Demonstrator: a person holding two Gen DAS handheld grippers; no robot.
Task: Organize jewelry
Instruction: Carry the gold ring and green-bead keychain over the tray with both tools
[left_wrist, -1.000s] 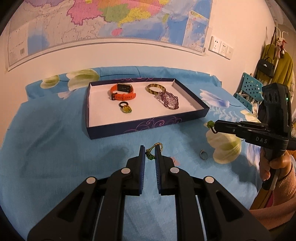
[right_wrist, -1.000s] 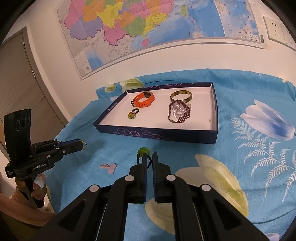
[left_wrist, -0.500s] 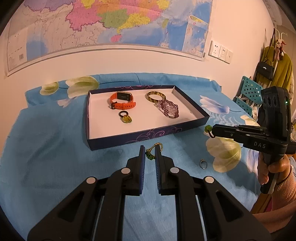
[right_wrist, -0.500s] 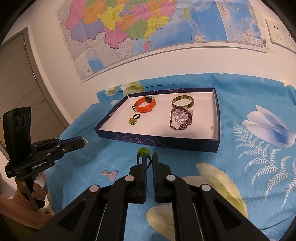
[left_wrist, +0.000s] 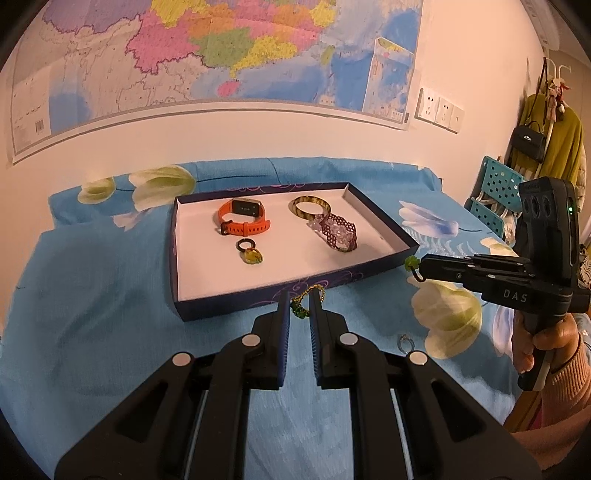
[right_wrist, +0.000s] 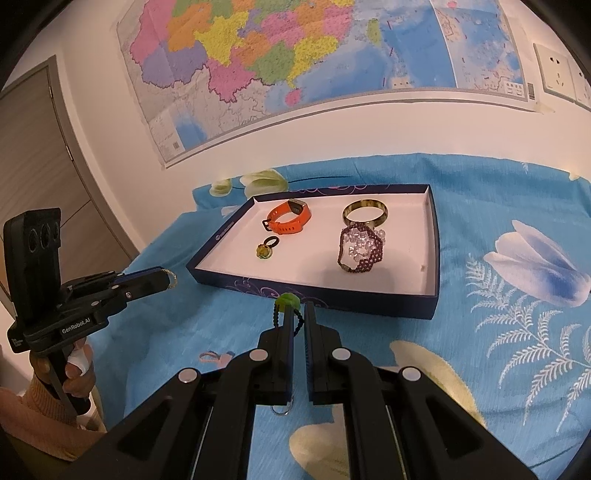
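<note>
While both jaws pinch small trinkets, left gripper (left_wrist: 300, 306) on a gold chain (left_wrist: 308, 295), right gripper (right_wrist: 298, 314) on a green-beaded ring (right_wrist: 287, 303), each should clear the tray (left_wrist: 258, 299) wall ahead before releasing.

Two wrist fisheyes — each angled down along its fingers, both sharing the tray (left_wrist: 288, 295) — from opposite sides

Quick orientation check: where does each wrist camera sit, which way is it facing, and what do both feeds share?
Left wrist: on the left gripper, looking down its fingers at the tray; the right gripper and its hand show at right.
Right wrist: on the right gripper, facing the tray; the left gripper and its hand show at left.
Shared: tray, orange watch, wall map, blue floral cloth.
</note>
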